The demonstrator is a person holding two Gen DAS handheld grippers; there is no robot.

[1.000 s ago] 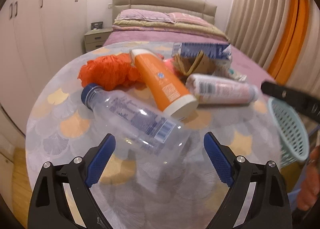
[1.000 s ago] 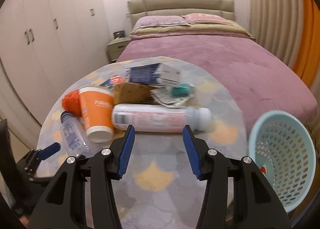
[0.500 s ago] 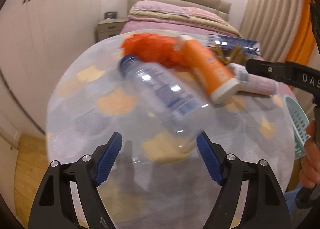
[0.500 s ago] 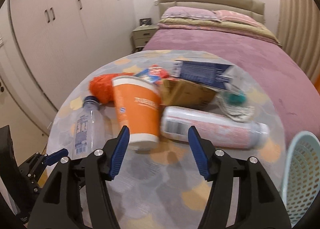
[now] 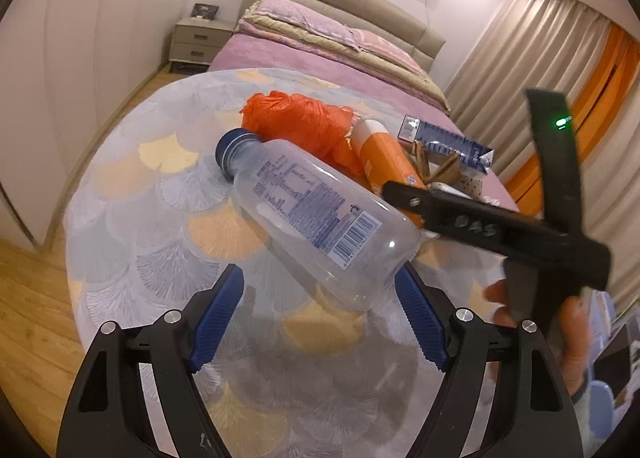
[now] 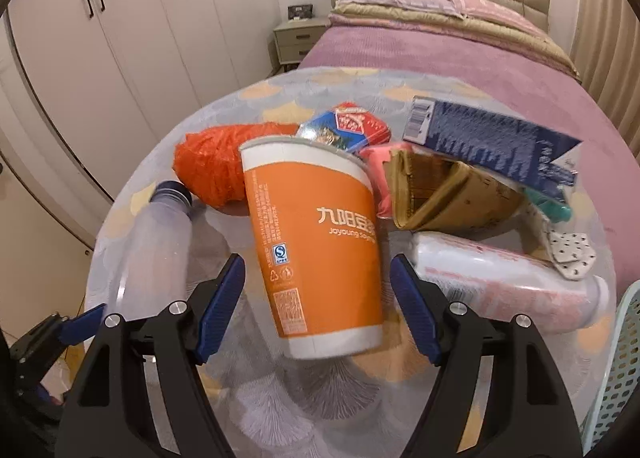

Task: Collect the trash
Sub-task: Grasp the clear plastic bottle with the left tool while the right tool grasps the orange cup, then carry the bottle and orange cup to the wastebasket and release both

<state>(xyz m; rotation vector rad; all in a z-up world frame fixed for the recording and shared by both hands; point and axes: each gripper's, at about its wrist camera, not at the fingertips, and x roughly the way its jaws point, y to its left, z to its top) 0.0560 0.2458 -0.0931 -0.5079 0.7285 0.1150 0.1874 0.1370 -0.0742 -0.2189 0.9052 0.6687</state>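
Trash lies heaped on a round tabletop (image 6: 168,162) with a fan-scale pattern, standing at the foot of a bed (image 6: 440,54). A clear plastic bottle (image 5: 316,226) with a blue cap lies on its side nearest the left gripper (image 5: 320,314). That gripper tilts down toward the tabletop, its blue pads (image 5: 218,314) spread to either side of the bottle's base; the right-hand pad sits very near the bottle, and whether it touches cannot be told. Its jaws stand wide and pinch nothing.

An orange paper cup (image 6: 316,250) lies on its side, its base end toward the right gripper (image 6: 318,306). That gripper pitches steeply down over it, jaws opening, the cup's lower part between the pads with a gap showing on both sides.

Behind the cup sit a crumpled orange bag (image 6: 212,166), a red-and-blue snack wrapper (image 6: 348,130), a dark blue carton (image 6: 492,142) resting over a folded cardboard piece (image 6: 452,190), and a white and pink bottle (image 6: 504,282) lying on its side to the right. A pale green perforated basket (image 6: 624,370) stands at the right edge.

In the left wrist view, the right gripper's black body crosses above the cup, gripped by a person's hand (image 5: 568,322).
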